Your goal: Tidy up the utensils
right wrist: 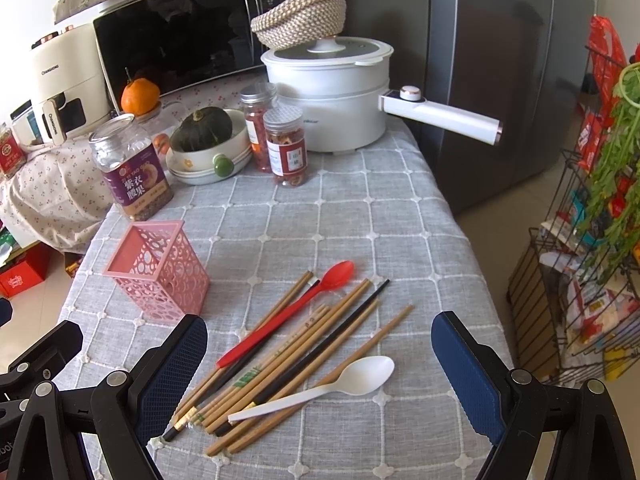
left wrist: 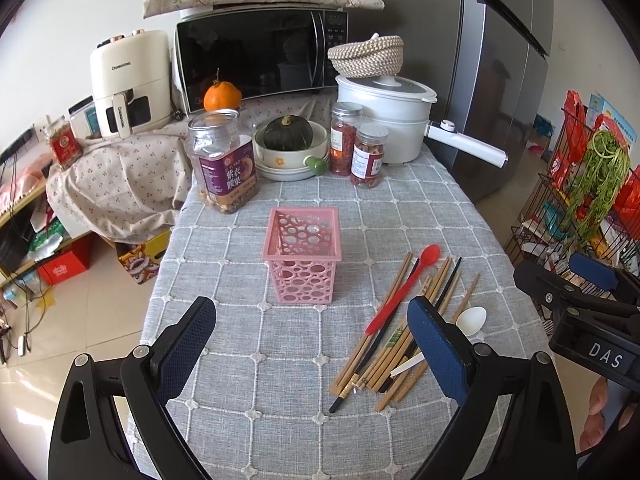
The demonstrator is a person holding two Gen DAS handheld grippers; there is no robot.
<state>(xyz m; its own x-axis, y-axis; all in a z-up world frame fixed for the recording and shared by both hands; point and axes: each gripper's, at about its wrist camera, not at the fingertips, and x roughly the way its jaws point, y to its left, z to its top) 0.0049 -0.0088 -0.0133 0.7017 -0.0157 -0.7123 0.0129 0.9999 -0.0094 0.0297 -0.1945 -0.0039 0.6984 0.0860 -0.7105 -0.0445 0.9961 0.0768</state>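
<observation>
An empty pink perforated basket (left wrist: pixel 302 254) (right wrist: pixel 160 270) stands upright mid-table. To its right lies a loose pile of wooden and black chopsticks (left wrist: pixel 404 332) (right wrist: pixel 296 354), with a red spoon (left wrist: pixel 404 288) (right wrist: pixel 292 316) and a white spoon (left wrist: pixel 470 320) (right wrist: pixel 336 386) among them. My left gripper (left wrist: pixel 312 350) is open and empty, above the cloth in front of the basket. My right gripper (right wrist: pixel 320 376) is open and empty, straddling the pile; it also shows in the left wrist view (left wrist: pixel 588 292) at the right edge.
At the back of the grey checked tablecloth (left wrist: pixel 280 380) stand a nut jar (left wrist: pixel 222 160), a bowl with a green squash (left wrist: pixel 288 148), two spice jars (left wrist: pixel 358 148) and a white pot (left wrist: pixel 384 116) with a long handle. A wire rack (right wrist: pixel 592 264) stands right of the table.
</observation>
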